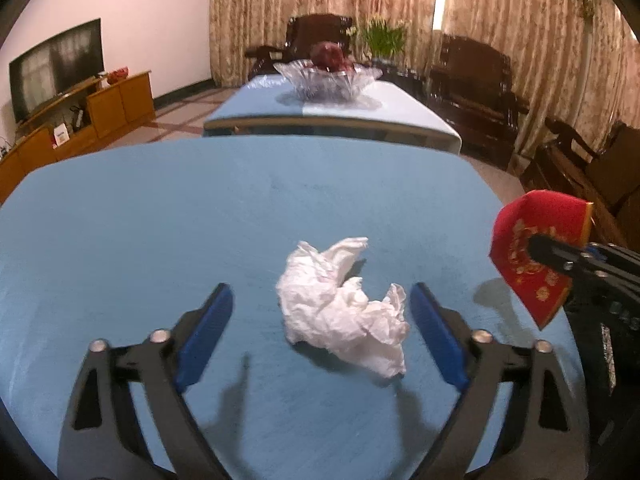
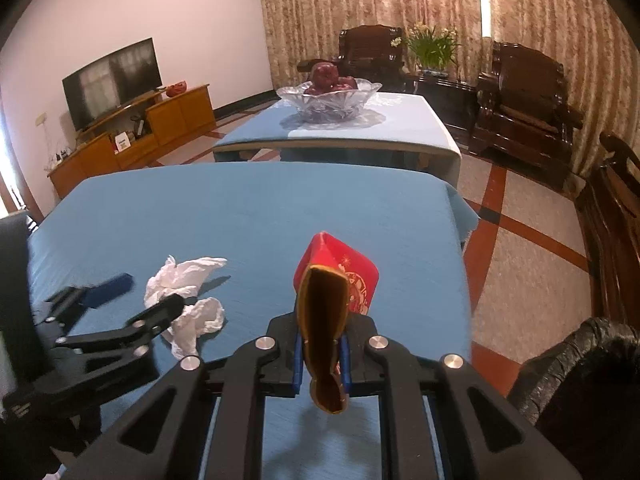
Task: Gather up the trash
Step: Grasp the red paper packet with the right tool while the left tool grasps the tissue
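A crumpled white tissue (image 1: pixel 340 304) lies on the blue-covered table (image 1: pixel 160 220). My left gripper (image 1: pixel 320 316) is open, its blue pads on either side of the tissue without touching it. The tissue also shows in the right wrist view (image 2: pixel 188 300), with the left gripper (image 2: pixel 148 292) around it. My right gripper (image 2: pixel 322 356) is shut on a red box with gold pattern (image 2: pixel 336 292), squeezed flat and held above the table's right side. The box also shows at the right of the left wrist view (image 1: pixel 532 256).
A black trash bag (image 2: pixel 580 392) sits off the table's right edge. Beyond stands a second blue-covered table (image 2: pixel 340 136) with a glass fruit bowl (image 2: pixel 328 98). Dark wooden chairs (image 2: pixel 520 100), a TV cabinet (image 2: pixel 132 136) and curtains line the room.
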`<state>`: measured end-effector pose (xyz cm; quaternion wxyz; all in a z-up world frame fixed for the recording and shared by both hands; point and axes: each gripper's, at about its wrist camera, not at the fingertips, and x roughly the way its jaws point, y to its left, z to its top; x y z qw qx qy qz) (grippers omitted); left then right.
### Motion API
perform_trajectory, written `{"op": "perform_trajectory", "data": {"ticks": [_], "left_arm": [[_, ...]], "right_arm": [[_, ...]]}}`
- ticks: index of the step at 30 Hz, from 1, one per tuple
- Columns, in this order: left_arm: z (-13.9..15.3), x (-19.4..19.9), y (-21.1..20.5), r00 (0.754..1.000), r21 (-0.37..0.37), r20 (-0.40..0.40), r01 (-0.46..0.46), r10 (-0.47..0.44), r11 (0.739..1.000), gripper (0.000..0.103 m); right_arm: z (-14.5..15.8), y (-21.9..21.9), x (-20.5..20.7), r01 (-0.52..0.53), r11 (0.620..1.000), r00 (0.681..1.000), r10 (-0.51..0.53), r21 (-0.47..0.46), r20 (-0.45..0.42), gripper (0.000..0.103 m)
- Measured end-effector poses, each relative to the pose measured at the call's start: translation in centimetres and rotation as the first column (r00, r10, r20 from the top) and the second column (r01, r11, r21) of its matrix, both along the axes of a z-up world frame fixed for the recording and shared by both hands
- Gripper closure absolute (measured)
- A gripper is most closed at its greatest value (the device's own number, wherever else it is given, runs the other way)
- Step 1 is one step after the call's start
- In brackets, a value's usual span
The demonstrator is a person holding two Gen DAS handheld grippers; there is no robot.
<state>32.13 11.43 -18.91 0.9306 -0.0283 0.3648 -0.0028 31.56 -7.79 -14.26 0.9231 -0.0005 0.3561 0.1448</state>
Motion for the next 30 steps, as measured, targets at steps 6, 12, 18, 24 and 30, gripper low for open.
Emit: {"op": "perform_trajectory", "data": {"ticks": [6,12,18,24,30], "left_arm": [[-2.2,1.6,-0.6,0.994,-0.051,-0.101,0.024,-0.030,0.998,0.074],[-1.5,1.1,-0.9,0.997,-0.049,-0.076,0.017,-0.020,0.999,0.088],[1.7,-0.8,-1.1,1.000,-0.052,-0.003,0.020,-0.021,0.998,0.089],[5.2,-3.1,-2.1,0.998,-0.030,0.059,0.039,-0.037,0.999,0.089],[7.9,-5.3,-2.9,0.995,-0.030,0.088,0.044,-0.042,0.999,0.089]], "right_arm": [[0.3,-0.7,-0.1,0.010,1.000,1.000,-0.010,0.014,0.001,0.089],[0.9,-0.6,-0.7,0.002,1.000,1.000,-0.002,0.026,0.012,0.089],[2.4,-0.2,-1.7,-0.007,1.000,0.999,0.006,0.031,0.034,0.089],[4.2,-0.6,-3.3,-0.020,0.999,0.997,0.018,0.032,0.069,0.089],[6.4,-1.5,-5.3,-0.030,0.998,0.994,0.024,0.049,0.103,0.089]]}}
